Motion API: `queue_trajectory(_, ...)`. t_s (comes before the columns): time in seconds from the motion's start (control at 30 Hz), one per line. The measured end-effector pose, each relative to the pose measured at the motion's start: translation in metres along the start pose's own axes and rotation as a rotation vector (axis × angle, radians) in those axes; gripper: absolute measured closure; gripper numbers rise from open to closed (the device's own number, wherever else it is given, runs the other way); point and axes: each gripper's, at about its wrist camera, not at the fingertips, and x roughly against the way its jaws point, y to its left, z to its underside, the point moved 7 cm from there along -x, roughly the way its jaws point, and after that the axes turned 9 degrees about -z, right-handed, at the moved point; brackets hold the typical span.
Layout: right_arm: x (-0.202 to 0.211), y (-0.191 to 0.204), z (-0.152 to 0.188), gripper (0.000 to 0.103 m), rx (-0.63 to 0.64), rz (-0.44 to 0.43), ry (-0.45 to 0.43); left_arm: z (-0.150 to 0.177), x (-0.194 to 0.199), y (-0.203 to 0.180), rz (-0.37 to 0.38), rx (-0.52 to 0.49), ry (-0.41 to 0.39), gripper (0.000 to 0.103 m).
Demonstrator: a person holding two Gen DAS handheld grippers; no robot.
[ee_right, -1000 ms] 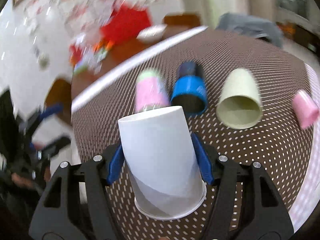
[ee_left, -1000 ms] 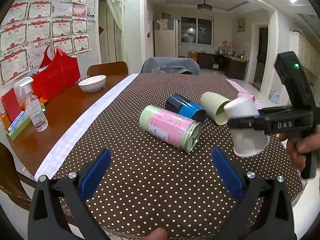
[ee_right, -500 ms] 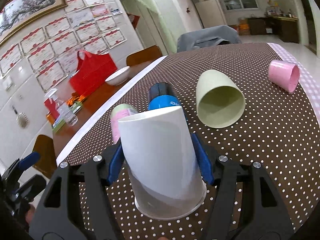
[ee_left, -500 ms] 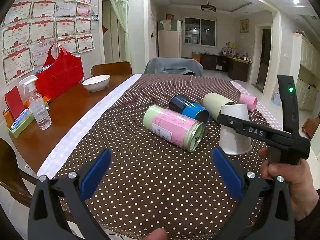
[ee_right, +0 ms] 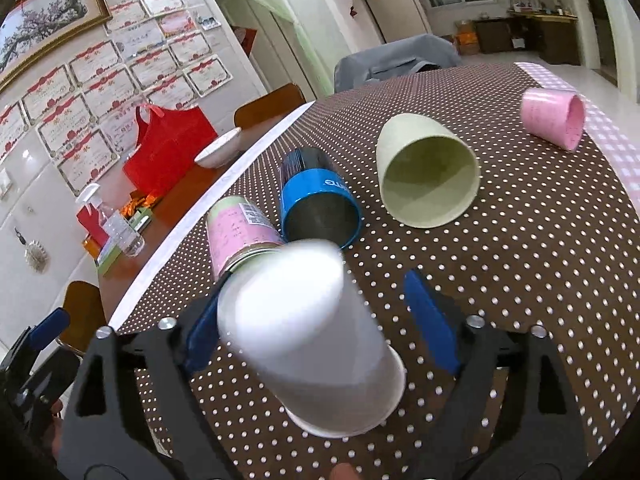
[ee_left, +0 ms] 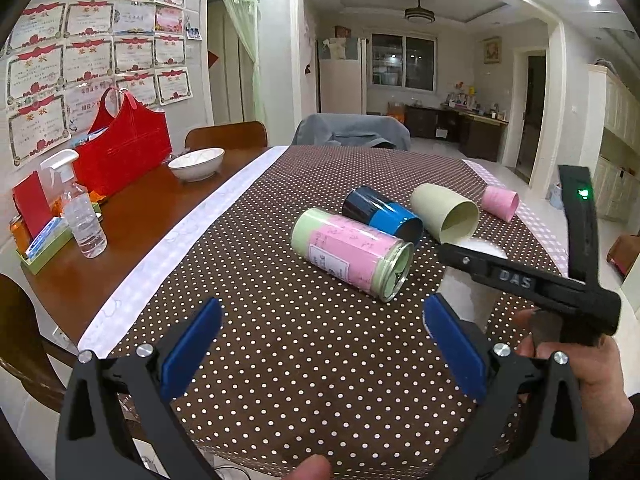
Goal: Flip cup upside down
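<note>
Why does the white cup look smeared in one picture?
Right wrist view: the white cup is motion-blurred between the open right gripper, while the green cup behind is sharp. Left wrist view: sharp, with fisheye bending at the edges.

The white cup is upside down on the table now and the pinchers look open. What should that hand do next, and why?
Probably pull the right gripper straight back. The white cup stands rim-down on the dotted tablecloth, its jaws are spread, with a clear gap on one side, so it looks released; backing off gently avoids knocking it.
</note>
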Motion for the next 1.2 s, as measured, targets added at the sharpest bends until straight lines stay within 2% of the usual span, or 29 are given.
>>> queue_trajectory(0.07,0.008,0.004,0.001,0.006,0.010,-0.002,-0.012,-0.001,0.001,-0.002,-0.001,-0.003,-0.004,0.004)
queue_trajectory(0.3,0.032,0.018,-0.005,0.006,0.041,-0.005,-0.046,-0.008,0.010,-0.008,0.000,-0.009,-0.023,0.004)
queue_trajectory(0.57,0.070,0.026,-0.016,0.006,0.031,0.029,-0.097,-0.018,0.023,-0.017,0.005,-0.035,-0.049,0.004)
queue_trajectory(0.8,0.121,0.024,-0.024,0.006,0.015,0.116,-0.171,-0.032,0.044,-0.026,0.017,-0.036,-0.087,0.004)
queue_trajectory(1.0,0.167,0.032,-0.028,0.006,0.063,0.191,-0.249,-0.043,0.069,-0.036,0.028,-0.041,-0.136,0.004)
queue_trajectory(1.2,0.197,0.044,-0.028,0.006,0.112,0.245,-0.304,-0.051,0.092,-0.040,0.024,-0.041,-0.178,0.004)
